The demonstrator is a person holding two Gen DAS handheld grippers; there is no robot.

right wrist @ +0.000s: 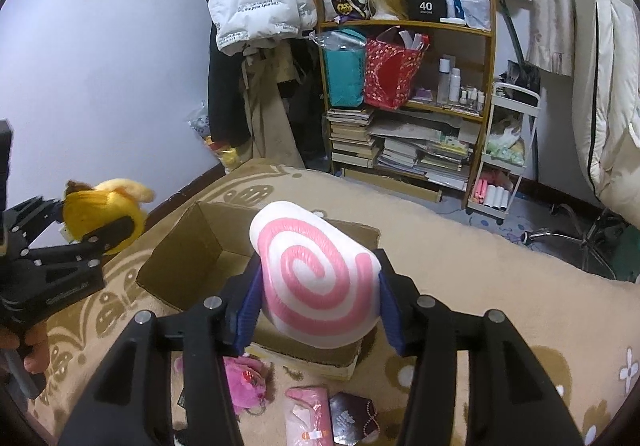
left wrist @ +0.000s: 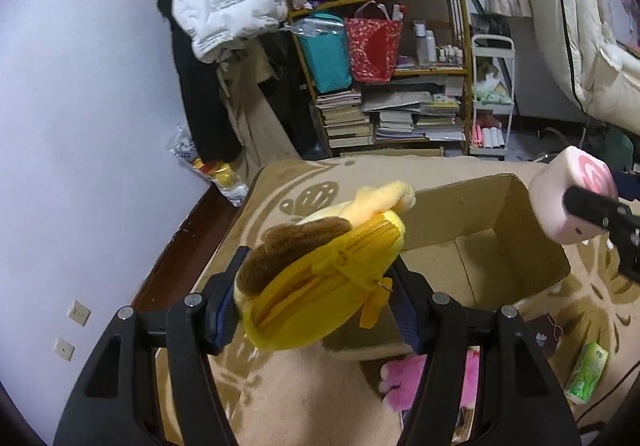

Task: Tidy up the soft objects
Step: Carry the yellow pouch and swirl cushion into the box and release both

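My left gripper [left wrist: 316, 294] is shut on a yellow plush pouch [left wrist: 320, 286] with a zipper and a brown ear, held above the near left corner of an open cardboard box [left wrist: 500, 246]. My right gripper [right wrist: 318, 298] is shut on a white soft toy with a pink spiral [right wrist: 316, 278], held over the box [right wrist: 188, 242]. The spiral toy also shows in the left wrist view [left wrist: 568, 198] at the box's right side. The pouch shows in the right wrist view [right wrist: 100, 214] at the left.
The box stands on a beige patterned blanket [right wrist: 480, 266]. A pink plush [left wrist: 404, 378], a dark packet [left wrist: 544, 334] and a green tissue pack [left wrist: 586, 372] lie near the box. A pink packet [right wrist: 308, 414] lies in front. A bookshelf [left wrist: 400, 86] and white cart [left wrist: 492, 102] stand behind.
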